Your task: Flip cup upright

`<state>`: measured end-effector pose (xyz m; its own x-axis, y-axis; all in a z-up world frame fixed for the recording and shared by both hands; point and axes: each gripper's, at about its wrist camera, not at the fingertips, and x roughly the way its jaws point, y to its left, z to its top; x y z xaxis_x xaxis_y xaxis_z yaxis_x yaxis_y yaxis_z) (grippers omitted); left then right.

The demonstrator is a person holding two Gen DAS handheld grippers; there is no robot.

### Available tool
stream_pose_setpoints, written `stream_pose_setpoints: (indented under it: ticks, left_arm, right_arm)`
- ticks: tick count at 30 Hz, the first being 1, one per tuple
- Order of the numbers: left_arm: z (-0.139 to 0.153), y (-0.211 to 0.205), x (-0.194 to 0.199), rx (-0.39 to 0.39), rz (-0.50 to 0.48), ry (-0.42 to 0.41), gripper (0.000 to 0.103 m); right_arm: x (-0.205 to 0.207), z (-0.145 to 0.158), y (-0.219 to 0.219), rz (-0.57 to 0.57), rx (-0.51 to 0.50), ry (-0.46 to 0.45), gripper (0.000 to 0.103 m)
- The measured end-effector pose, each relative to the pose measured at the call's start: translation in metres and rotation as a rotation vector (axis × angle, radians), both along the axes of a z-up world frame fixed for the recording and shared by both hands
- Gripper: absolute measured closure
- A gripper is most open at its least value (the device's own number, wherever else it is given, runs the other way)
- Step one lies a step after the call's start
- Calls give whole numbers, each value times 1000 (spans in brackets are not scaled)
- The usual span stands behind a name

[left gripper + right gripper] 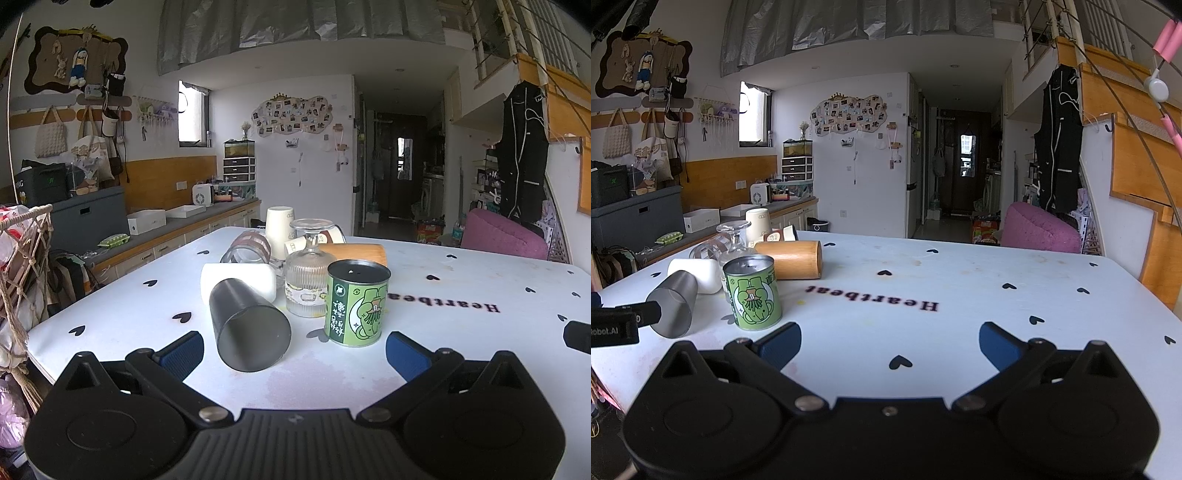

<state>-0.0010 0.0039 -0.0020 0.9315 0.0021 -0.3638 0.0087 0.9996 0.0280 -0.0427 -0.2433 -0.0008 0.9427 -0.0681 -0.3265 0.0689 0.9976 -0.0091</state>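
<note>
A dark grey cup [247,325] lies on its side on the white table [461,295], its closed base toward me. It also shows in the right wrist view [673,308]. My left gripper [294,351] is open and empty, just in front of this cup. A green can-shaped cup [355,302] stands upside down to the right of it, also seen in the right wrist view [752,292]. My right gripper [890,342] is open and empty over bare table, right of the green cup.
Behind lie a white cup [240,278], a clear glass with a brown band [247,247], a wooden cup [790,258] and a small paper cup [295,245]. An inverted ribbed stem glass [306,277] and an inverted paper cup [279,225] stand there. A net basket [22,258] hangs at the left edge.
</note>
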Motion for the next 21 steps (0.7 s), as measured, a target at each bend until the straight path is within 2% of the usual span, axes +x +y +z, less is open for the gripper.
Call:
stream_pose_setpoints:
  ticks: [6,9,18,21]
  left_arm:
    - [-1,3,2,-14,9,9,0]
    - [-11,9,13,-23,28,8,0]
    - [-11,19,60,-44,156,38,1]
    - [-14,24,80,-53,194,58,5]
  right_arm:
    - [-1,-5,3,-1,2,-2,0]
    - [-2,-6,4,0,4,-1,0]
    - [-3,-5,3,18,19,1,0]
    - [-3,-6,3,19,20,0,0]
